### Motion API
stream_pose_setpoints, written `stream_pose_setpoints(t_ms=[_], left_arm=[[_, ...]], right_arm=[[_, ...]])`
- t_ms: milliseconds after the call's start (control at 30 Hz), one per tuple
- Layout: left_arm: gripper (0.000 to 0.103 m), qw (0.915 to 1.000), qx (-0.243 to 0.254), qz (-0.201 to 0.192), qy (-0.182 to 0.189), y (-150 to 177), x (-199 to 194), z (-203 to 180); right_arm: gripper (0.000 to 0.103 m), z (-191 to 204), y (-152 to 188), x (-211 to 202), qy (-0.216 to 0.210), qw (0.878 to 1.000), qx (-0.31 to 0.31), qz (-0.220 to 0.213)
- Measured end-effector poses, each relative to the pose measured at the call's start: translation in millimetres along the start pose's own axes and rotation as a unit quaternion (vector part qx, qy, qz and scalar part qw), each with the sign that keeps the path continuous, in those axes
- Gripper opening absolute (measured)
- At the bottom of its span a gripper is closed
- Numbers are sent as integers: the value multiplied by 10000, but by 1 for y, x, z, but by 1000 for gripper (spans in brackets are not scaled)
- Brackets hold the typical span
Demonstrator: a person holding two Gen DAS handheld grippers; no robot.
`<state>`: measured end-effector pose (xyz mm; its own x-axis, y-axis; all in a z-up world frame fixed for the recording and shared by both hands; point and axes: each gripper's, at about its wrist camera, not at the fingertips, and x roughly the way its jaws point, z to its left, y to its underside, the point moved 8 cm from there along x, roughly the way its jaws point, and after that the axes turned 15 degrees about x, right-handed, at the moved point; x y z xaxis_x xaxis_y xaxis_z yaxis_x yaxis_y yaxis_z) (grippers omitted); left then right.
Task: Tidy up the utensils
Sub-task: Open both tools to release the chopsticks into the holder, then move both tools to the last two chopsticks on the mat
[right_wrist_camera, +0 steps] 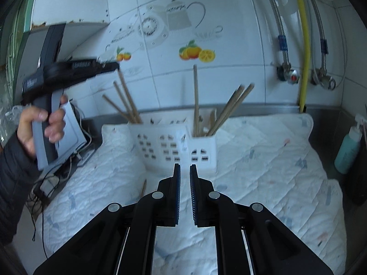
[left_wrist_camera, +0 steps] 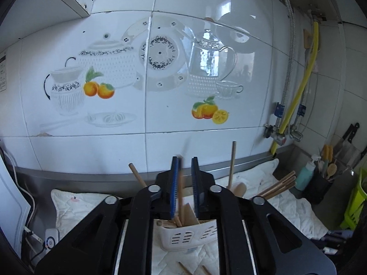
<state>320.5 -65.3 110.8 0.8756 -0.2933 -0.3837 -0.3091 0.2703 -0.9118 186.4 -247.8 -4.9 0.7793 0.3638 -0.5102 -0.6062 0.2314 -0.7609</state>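
Between the ribbed blue pads of the left gripper (left_wrist_camera: pixel 185 160), a slim wooden chopstick (left_wrist_camera: pixel 181 197) stands upright against the left pad, with a gap to the right one; whether the jaws pinch it I cannot tell. Just below, the white slotted plastic utensil holder (left_wrist_camera: pixel 190 235) bristles with round wooden sticks and a flat wooden spatula (left_wrist_camera: pixel 189 213). The right gripper (right_wrist_camera: pixel 184 167) hangs with its jaws slightly spread around nothing, above the quilted white cloth (right_wrist_camera: pixel 263 160) covering the surface. Beyond stands the holder (right_wrist_camera: pixel 174 146), chopsticks leaning in its outer compartments. Farther back, a teal bottle (right_wrist_camera: pixel 347 146) and glossy tiles (right_wrist_camera: pixel 229 11).
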Motion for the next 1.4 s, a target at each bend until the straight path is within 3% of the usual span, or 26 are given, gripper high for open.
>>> stream_pose_setpoints(t_ms=[133, 233, 333, 667, 733, 967, 1400], left_arm=[[26, 9999, 13, -112, -1, -3, -16, -4], [28, 9998, 42, -193, 33, -1, -33, -9], [40, 9997, 51, -253, 13, 5, -52, -12], [44, 9999, -71, -57, -77, 70, -103, -14], [53, 9998, -185, 13, -69, 85, -109, -11], [53, 9981, -490, 331, -155, 139, -122, 1], [53, 9904, -900, 1048, 6, 224, -118, -13]], right_arm=[[8, 6, 39, 2, 71, 9994, -131, 313], [8, 10, 71, 4, 107, 9982, -149, 571], [8, 12, 102, 6, 69, 9963, -65, 851], [10, 31, 179, 7, -91, 9888, 50, 1491], [11, 32, 187, 6, 38, 9891, -72, 1469], [11, 24, 195, 5, 453, 9899, -313, 1308], [11, 27, 180, 34, 343, 9909, -280, 1272]])
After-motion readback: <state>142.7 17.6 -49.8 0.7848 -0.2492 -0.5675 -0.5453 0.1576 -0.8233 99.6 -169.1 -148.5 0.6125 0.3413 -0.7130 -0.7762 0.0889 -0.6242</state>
